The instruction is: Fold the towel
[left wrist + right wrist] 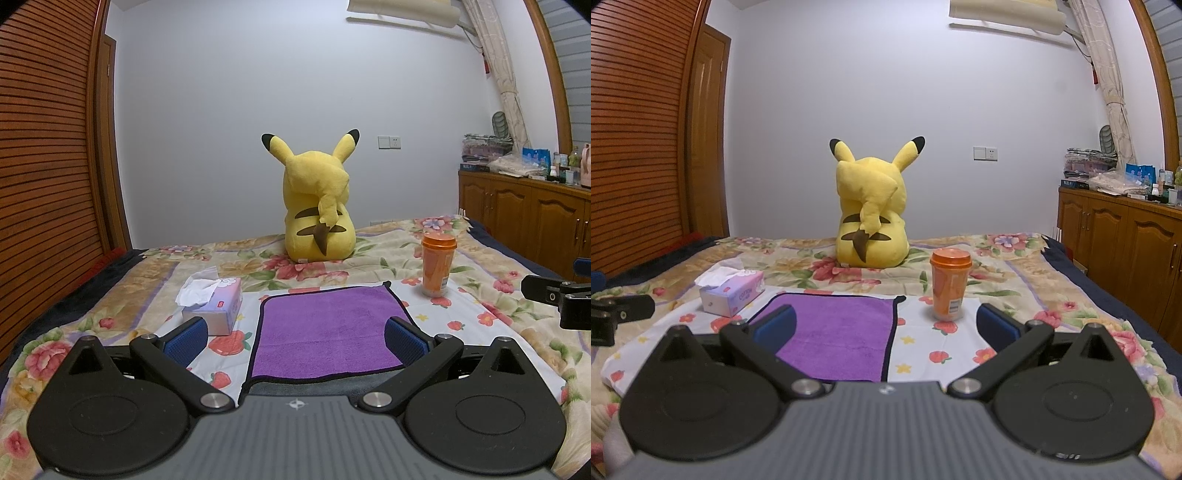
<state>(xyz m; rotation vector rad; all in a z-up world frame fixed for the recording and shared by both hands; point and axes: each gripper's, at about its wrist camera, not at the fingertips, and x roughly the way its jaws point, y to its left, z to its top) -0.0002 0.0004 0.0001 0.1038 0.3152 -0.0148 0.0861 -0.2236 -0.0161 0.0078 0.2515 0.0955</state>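
Observation:
A purple towel (pixel 325 328) with a dark hem lies flat on the flowered bed sheet (pixel 480 325); it also shows in the right wrist view (pixel 842 332). My left gripper (pixel 295 338) is open and empty, held above the towel's near edge, its blue pads (pixel 186 338) spread wide. My right gripper (pixel 886 326) is open and empty, over the towel's right edge and the sheet beside it. The right gripper's side shows at the right edge of the left wrist view (pixel 561 295). The towel's near edge is hidden behind the gripper bodies.
A tissue box (pixel 218 302) stands left of the towel. An orange lidded cup (pixel 437 267) stands at its far right corner. A yellow plush toy (pixel 317 206) sits farther back. A wooden cabinet (pixel 524 206) stands right of the bed, a slatted wooden door (pixel 44 166) at left.

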